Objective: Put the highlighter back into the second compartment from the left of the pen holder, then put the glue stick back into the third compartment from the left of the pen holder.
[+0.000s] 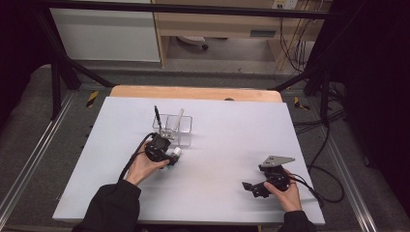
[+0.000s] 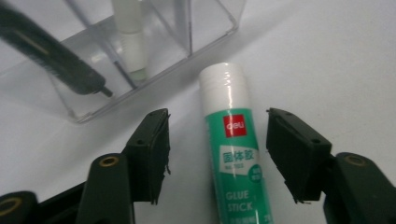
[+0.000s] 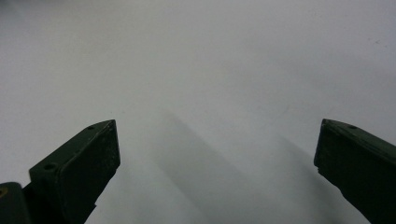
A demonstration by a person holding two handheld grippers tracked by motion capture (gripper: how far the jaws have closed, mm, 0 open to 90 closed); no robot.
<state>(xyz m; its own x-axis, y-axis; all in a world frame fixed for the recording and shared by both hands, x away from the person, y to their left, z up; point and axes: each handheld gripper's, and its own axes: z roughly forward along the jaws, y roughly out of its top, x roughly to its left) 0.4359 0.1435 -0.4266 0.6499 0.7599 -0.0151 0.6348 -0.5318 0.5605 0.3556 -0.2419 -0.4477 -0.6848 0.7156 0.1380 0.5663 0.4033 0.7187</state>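
High view
Surface [image 1: 232, 140]: flat, matte, pale grey-white sheet over a wooden top, light wood strip along the far edge.
Clear organiser [image 1: 174, 129]: transparent hard plastic, boxy, divided into compartments; a dark pen [image 1: 157, 117] and a pale pen [image 1: 178, 121] leaning inside.
Left gripper [image 1: 169, 157]: black, held in the left hand [image 1: 145, 166], just in front of the organiser, at the white-capped glue stick [image 1: 176, 152].
Right gripper [image 1: 250, 187]: black, grey three-cornered plate on top, held in the right hand [image 1: 285, 191] well apart at the near right, over bare surface.

Left gripper view
Glue stick [image 2: 233, 149]: smooth glossy cylinder lying on the surface between the jaws, white cap toward the organiser, green body.
Writing: red square reading "deli", Chinese characters below, then "GLUE STICK" in white.
Left gripper [image 2: 217, 156] state: half-wide, jaws astride the stick with a gap on each side, pads not pressing.
Organiser [image 2: 140, 51]: clear walls, just beyond the cap; dark pen tip [image 2: 70, 70] and pale pen [image 2: 131, 42] in separate compartments.

Right gripper view
Right gripper [image 3: 217, 149] state: wide apart, nothing between the matte black blocky jaws, plain surface beneath.
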